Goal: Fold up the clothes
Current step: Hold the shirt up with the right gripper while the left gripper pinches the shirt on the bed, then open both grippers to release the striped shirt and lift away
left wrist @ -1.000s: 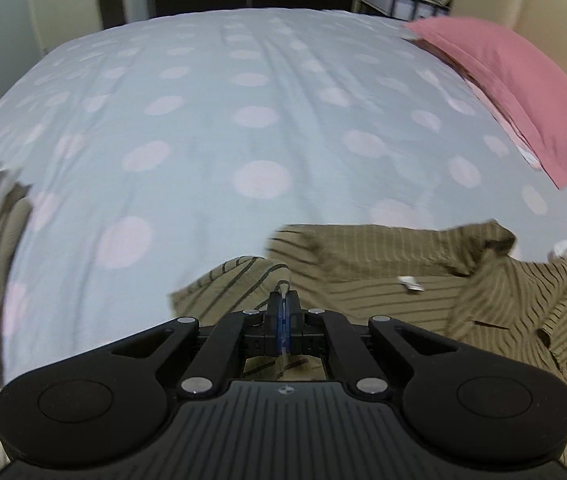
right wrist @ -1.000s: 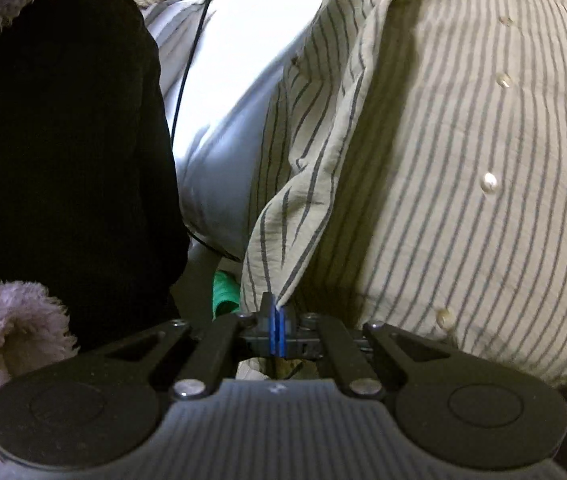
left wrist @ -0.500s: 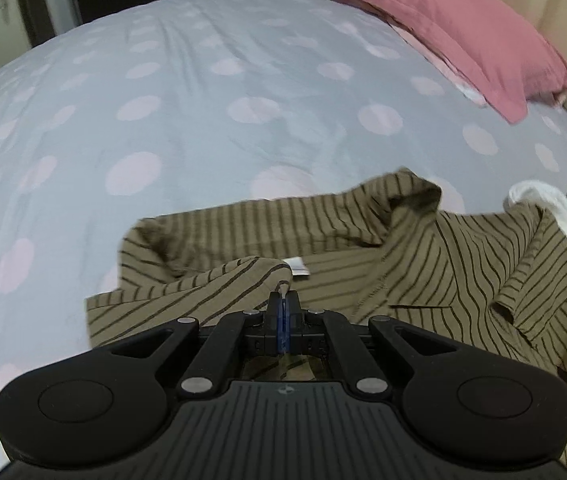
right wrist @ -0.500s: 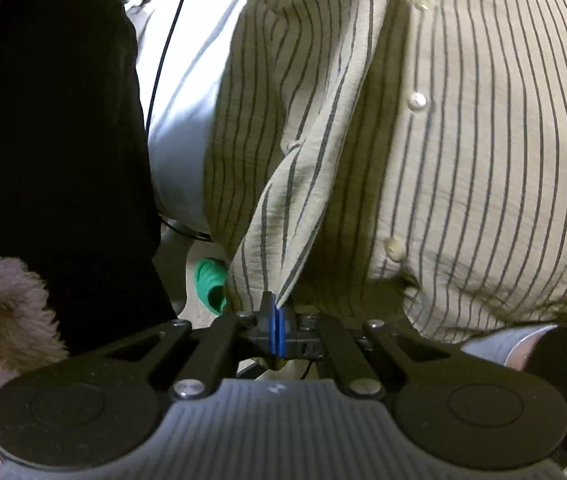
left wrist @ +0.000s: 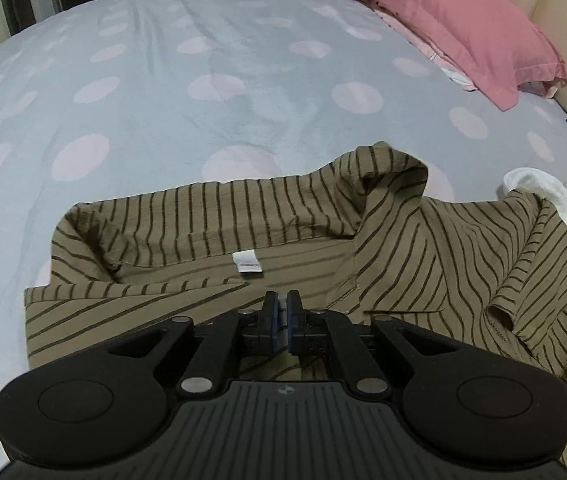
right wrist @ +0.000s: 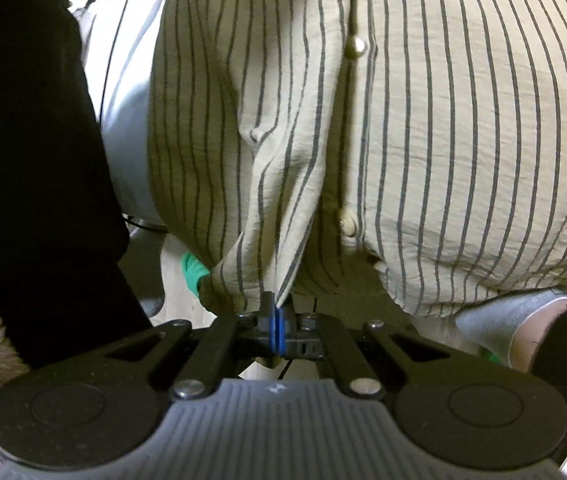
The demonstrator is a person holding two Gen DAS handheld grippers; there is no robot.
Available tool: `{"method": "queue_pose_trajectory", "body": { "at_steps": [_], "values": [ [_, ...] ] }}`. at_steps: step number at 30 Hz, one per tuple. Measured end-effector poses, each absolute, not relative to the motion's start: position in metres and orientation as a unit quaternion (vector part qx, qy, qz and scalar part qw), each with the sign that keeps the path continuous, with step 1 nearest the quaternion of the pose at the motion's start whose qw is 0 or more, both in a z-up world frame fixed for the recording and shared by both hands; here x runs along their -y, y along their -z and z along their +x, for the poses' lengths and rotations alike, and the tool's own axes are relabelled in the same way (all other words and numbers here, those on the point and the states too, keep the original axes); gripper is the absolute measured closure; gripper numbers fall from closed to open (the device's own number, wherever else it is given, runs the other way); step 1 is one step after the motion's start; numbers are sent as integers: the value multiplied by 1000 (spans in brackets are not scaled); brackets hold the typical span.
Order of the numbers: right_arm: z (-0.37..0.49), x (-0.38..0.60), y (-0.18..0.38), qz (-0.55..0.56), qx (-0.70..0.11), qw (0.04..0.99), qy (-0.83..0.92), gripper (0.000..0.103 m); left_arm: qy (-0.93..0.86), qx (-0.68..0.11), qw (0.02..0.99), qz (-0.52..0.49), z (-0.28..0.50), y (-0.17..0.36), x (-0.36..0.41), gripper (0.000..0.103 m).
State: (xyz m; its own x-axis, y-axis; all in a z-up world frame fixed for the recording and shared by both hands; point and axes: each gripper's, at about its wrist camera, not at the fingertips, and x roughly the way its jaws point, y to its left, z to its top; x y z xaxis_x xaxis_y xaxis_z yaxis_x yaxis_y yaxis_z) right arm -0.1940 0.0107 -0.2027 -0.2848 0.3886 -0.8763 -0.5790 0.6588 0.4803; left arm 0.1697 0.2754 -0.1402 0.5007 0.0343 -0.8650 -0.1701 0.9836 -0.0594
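- Since a second ago, the left gripper (left wrist: 282, 304) is coming down over the striped shirt (left wrist: 423, 264), which is now lying spread on the dotted bedspread (left wrist: 211, 92) instead of dangling; its collar and white label (left wrist: 248, 261) are sitting at twelve o'clock, just beyond the fingertips.
- Left jaws are opening at this moment, a thin gap showing between the blue pads, with no cloth visibly between them; the near hem is resting on the bed just beneath them.
- In its own view the right gripper (right wrist: 277, 312) is pinching a corner of the shirt's front (right wrist: 283, 200), pads pressed together on it, while that fabric is hanging over the bed's edge with the floor and something green (right wrist: 191, 276) below at ten o'clock.
- Risk, as I judge it: with one side released and the other held off the bed, the hanging weight could be dragging the shirt toward the edge and skewing the layout.
- Another risk: the bunched collar at one o'clock and the curled sleeve at three o'clock may be getting folded in as creases.
- Open room is lying from ten to twelve o'clock across the bedspread; the pink pillow (left wrist: 443, 20) at one o'clock and white laundry (left wrist: 555, 196) at three o'clock are hemming in that side.
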Motion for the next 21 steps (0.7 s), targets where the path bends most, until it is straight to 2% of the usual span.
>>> {"method": "queue_pose_trajectory", "body": {
  "at_steps": [1,2,12,14,19,21],
  "values": [
    [-195,-11,204,-68,-692,593,-406,101,-58,-495,864,-68,168,138,-276,84],
    [-196,-10,206,-65,-694,592,-404,101,-57,-493,866,-68,166,134,-276,82],
    [-220,-2,220,-59,-707,587,-389,101,-49,-485,872,-47,116,77,-292,79],
    [-227,9,225,-72,-706,586,-391,97,-50,-488,871,-35,95,66,-295,79],
    [-233,-4,211,-88,-682,606,-399,95,-49,-498,866,-3,42,46,-300,79],
    [-228,2,200,-91,-668,617,-406,91,-41,-503,863,14,15,42,-300,79]
  ]
}}
